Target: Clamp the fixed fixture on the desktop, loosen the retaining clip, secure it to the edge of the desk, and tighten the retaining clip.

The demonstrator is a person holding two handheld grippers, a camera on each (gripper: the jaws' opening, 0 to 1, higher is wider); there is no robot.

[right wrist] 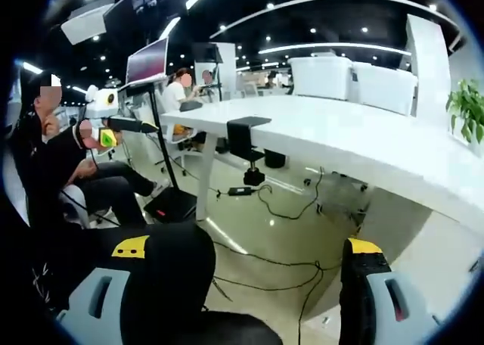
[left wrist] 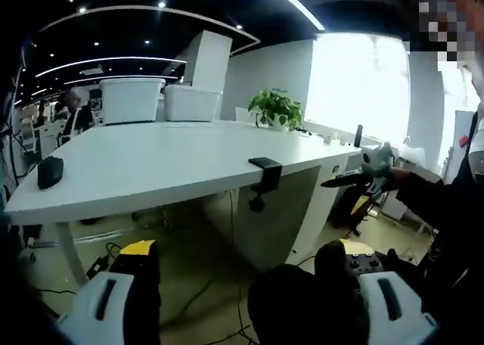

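Black and C-shaped, the metal clamp fixture (left wrist: 265,175) sits hooked over the front edge of the long white desk (left wrist: 151,163), its screw knob hanging below the tabletop; from my right gripper view the same clamp (right wrist: 246,144) grips the desk edge (right wrist: 363,144), well apart from both my tools. My left gripper (left wrist: 246,284) stands with its yellow-tipped jaws spread wide and nothing between them, low in front of the desk. My right gripper (right wrist: 249,284) is likewise parted and holding nothing. A small dark pouch (left wrist: 50,171) lies on the desk's far left, two white bins (left wrist: 159,99) stand at the back, and a potted green plant (left wrist: 276,108) sits near the window.
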